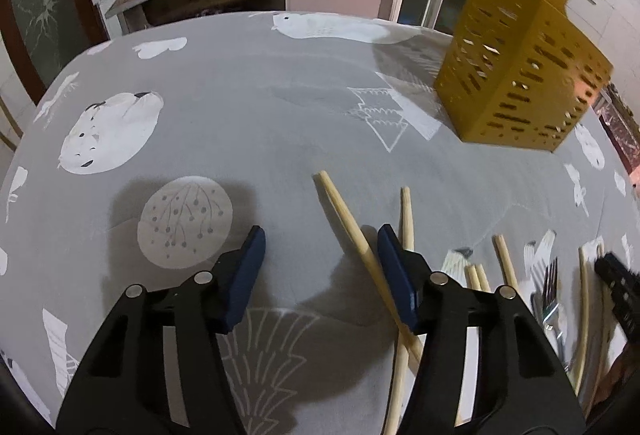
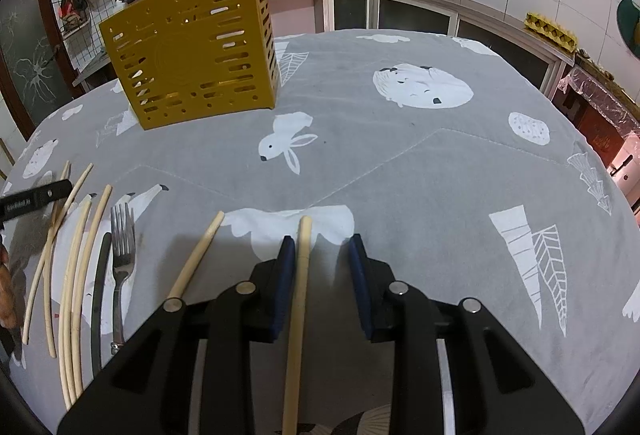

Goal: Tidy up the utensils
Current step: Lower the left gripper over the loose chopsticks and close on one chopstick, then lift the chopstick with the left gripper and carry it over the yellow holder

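Hovering low over the grey printed cloth, the left tongs (image 1: 322,245) stand apart with nothing pressed between the pads; one pale chopstick (image 1: 352,227) lies slanted on the cloth inside the gap, close against the inner face of the right-hand pad, and a second chopstick (image 1: 407,219) lies just outside that pad. The right tongs (image 2: 320,255) are also released: another chopstick (image 2: 302,275) runs lengthwise between the jaws, close to the left-hand pad, with clear cloth between it and the other pad, so I judge it not yet gripped.

Nothing appears sorted so far. Every utensil in view lies flat on the desk (image 2: 420,175): one more chopstick (image 2: 196,255) just left of the right tongs, then a fork (image 2: 122,255), a dark slender handle (image 2: 100,295) beside it, and a loose bundle of long pale chopsticks (image 2: 76,275) further left. The yellow slotted holder (image 2: 192,59) stands upright toward the far side of the desk, well apart from the utensils; no handles show above its rim or through its slots, though its inside is hidden from both views. So the whole job seems to remain, starting with the first pick.

Room is generous. Bare cloth stretches between the utensils and the holder, and the right half of the desk is open. The desk's edges fall away far off on all sides; only the crowded row of chopsticks near the left tongs asks for care.
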`<state>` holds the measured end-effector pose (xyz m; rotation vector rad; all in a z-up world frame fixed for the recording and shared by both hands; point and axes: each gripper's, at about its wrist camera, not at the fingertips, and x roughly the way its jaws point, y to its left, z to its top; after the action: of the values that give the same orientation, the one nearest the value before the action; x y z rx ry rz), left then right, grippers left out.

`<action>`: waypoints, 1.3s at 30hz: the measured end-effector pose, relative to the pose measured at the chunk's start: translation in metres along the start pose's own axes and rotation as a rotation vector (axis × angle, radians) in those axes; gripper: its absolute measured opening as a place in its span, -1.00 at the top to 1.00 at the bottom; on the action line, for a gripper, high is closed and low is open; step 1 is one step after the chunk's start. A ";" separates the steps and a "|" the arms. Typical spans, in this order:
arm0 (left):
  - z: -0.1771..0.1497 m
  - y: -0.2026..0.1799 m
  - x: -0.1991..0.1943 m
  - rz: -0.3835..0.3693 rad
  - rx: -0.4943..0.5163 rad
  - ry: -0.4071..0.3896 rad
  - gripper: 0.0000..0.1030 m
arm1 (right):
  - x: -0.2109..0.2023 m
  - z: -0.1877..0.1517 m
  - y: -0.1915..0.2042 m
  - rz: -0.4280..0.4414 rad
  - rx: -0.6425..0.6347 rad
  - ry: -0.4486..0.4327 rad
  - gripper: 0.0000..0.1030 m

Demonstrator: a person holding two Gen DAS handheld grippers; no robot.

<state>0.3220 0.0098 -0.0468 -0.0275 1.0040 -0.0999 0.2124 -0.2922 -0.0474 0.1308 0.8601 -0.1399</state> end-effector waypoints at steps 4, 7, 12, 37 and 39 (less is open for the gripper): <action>0.013 0.002 0.007 0.010 -0.029 0.031 0.17 | -0.001 0.002 -0.002 0.006 0.012 0.014 0.45; 0.020 0.000 0.012 0.025 -0.034 0.043 0.37 | 0.000 0.004 -0.002 0.007 0.015 0.028 0.45; 0.021 -0.001 0.014 0.030 -0.032 0.047 0.70 | 0.003 0.007 -0.001 0.001 -0.001 0.056 0.78; 0.016 -0.047 -0.146 -0.168 0.087 -0.366 0.92 | -0.090 0.056 0.002 0.132 0.035 -0.267 0.88; 0.016 -0.056 -0.159 -0.164 0.111 -0.412 0.92 | -0.096 0.060 0.001 0.138 0.036 -0.301 0.88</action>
<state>0.2466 -0.0306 0.0995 -0.0282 0.5819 -0.2884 0.1955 -0.2944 0.0645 0.1973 0.5467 -0.0439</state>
